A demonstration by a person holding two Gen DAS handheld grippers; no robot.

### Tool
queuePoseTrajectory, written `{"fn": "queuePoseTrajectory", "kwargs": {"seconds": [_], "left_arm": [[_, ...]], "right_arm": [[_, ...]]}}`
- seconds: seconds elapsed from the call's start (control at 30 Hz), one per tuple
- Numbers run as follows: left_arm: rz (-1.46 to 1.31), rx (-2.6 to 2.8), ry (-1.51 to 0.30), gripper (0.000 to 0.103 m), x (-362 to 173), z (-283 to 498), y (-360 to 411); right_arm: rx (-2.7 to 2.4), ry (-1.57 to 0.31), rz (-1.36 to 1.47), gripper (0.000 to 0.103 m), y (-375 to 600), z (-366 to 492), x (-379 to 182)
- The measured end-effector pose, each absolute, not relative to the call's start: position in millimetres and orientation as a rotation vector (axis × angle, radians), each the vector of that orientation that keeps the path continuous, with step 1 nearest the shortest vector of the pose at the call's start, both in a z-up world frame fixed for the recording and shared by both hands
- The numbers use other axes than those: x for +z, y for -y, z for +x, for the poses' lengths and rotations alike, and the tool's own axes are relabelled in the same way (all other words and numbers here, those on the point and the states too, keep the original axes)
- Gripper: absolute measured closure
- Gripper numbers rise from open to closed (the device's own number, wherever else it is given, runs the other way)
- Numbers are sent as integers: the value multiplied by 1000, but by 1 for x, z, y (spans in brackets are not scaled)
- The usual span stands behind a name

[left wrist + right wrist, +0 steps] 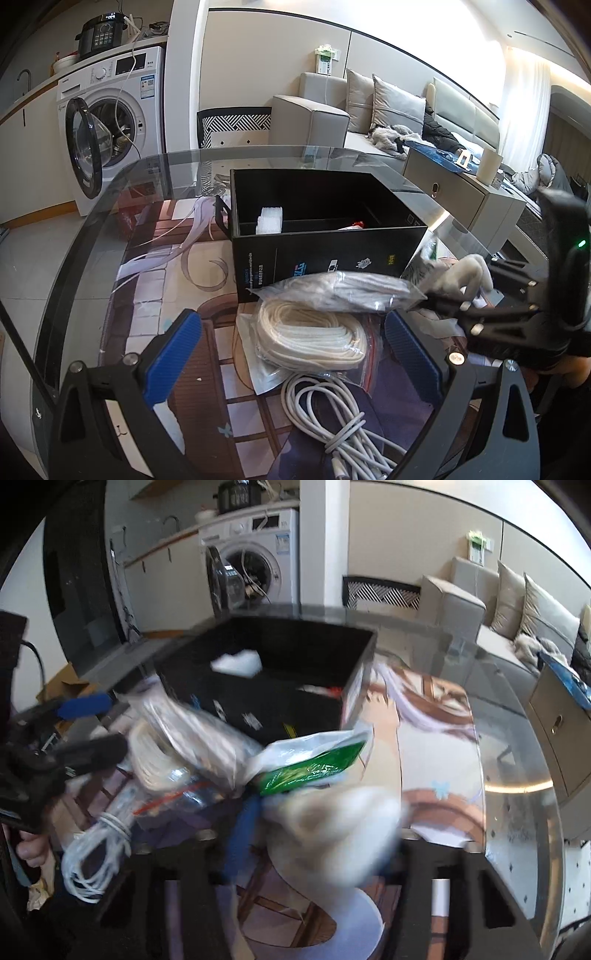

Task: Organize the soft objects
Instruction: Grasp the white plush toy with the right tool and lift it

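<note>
While right gripper [317, 834] clamped on plush toy [332, 827], left gripper [295, 354] hung apart over bagged rope [314, 336]; step: carrying toy. Next: release into black box [266, 672] ahead.

1. Fluffy white object [332, 834]: motion-blurred, identity unclear, hiding the right gripper's [314, 849] fingertips.
2. White cable bundle [343, 435]: cut off by bottom edge.
3. Box [325, 236] contents: partly hidden behind its wall.
</note>
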State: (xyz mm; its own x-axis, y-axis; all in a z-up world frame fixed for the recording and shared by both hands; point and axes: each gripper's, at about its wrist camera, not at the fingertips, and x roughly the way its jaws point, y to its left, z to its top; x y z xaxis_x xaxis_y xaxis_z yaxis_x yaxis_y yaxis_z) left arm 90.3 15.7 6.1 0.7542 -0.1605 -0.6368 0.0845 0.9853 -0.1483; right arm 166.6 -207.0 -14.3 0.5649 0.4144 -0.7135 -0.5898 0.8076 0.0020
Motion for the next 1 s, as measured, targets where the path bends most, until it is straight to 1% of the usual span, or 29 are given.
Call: {"fn": "queuePoseTrajectory", "kwargs": {"seconds": [0.1, 0.27, 0.3, 0.33, 0.57, 0.6, 0.67, 0.87, 1.0], "left_arm": [[-112, -134, -704, 3, 6, 91, -15], [-109, -140, -698, 3, 10, 89, -15], [-109, -140, -697, 3, 11, 89, -15], [-109, -140, -696, 3, 11, 89, -15], [-109, -137, -696, 3, 11, 88, -14], [-108, -138, -697, 3, 11, 88, -14], [-107, -137, -694, 3, 12, 88, -14], [-101, -138, -682, 3, 15, 80, -11], [-99, -141, -675, 3, 18, 70, -9]], "right_arm": [[615, -765, -264, 58, 206, 164, -12], [644, -823, -301, 58, 206, 165, -25], [658, -840, -302, 54, 206, 164, -27], [675, -851, -306, 52, 206, 163, -28], [688, -888, -371, 51, 200, 158, -44], [691, -891, -370, 54, 200, 158, -45], [696, -876, -381, 71, 200, 155, -43], [731, -835, -347, 73, 204, 142, -32], [765, -789, -315, 73, 205, 130, -13]]}}
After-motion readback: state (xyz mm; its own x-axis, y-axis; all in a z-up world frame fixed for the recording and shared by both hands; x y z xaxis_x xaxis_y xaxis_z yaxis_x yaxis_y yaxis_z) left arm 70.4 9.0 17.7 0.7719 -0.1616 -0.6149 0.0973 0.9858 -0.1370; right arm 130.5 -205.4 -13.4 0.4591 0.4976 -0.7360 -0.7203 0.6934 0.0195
